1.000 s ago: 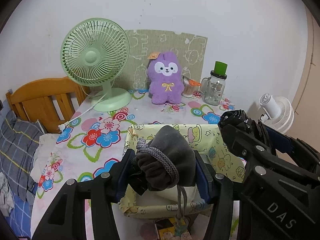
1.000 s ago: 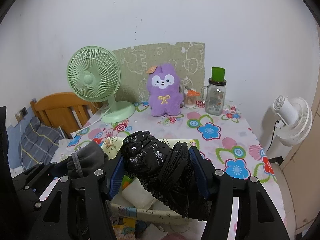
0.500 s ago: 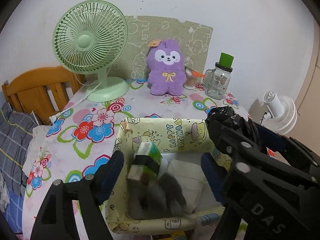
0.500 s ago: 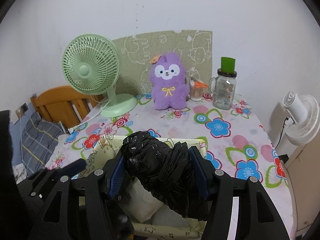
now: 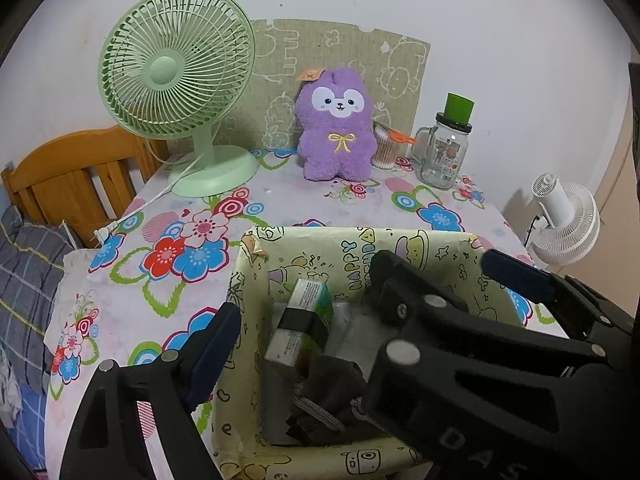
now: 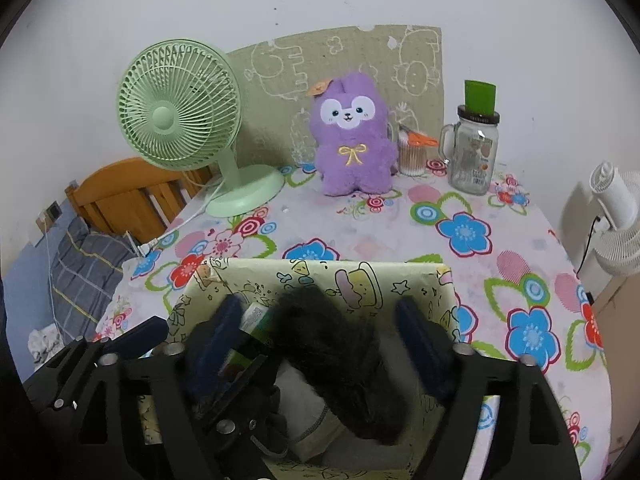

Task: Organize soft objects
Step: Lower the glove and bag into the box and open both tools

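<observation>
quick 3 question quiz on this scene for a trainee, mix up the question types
1. True or false: the grey drawstring pouch lies inside the yellow box.
2. Multiple choice: what stands right of the purple plush in the picture? A) green fan B) glass jar with a green lid C) wooden chair
3. Fill in: the blurred black bag sits between the pads of the ___ gripper, over the box.

Key
1. True
2. B, the glass jar
3. right, its jaws just opened
</observation>
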A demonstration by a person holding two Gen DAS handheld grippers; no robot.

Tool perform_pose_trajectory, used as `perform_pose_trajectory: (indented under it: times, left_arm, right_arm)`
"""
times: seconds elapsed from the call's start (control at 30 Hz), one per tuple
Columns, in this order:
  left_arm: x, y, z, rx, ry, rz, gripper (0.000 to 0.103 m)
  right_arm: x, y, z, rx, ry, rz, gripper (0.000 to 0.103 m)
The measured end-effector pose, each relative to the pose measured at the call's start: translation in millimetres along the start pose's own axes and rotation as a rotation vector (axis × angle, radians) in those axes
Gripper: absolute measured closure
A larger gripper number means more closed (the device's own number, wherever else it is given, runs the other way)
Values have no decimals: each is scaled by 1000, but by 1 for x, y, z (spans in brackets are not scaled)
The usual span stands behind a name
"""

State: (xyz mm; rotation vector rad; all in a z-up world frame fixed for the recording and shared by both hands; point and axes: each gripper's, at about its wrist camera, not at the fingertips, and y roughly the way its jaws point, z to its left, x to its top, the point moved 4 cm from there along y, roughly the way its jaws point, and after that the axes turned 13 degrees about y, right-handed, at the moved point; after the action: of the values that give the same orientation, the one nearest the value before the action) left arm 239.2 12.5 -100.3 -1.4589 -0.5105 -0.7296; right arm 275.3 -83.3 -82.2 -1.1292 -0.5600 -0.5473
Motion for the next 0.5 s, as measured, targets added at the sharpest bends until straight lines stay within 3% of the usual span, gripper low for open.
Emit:
perform_pose_trajectory:
  times: [0.2, 0.5]
  left_arm:
    - [-1, 0, -3, -4, 8, 0, 9]
    - [-2, -13, -7, -3, 16, -18, 8]
  right_arm:
    - [0, -2, -7, -38, 11, 3, 10]
    - [-2, -17, -12, -66, 17, -18, 10]
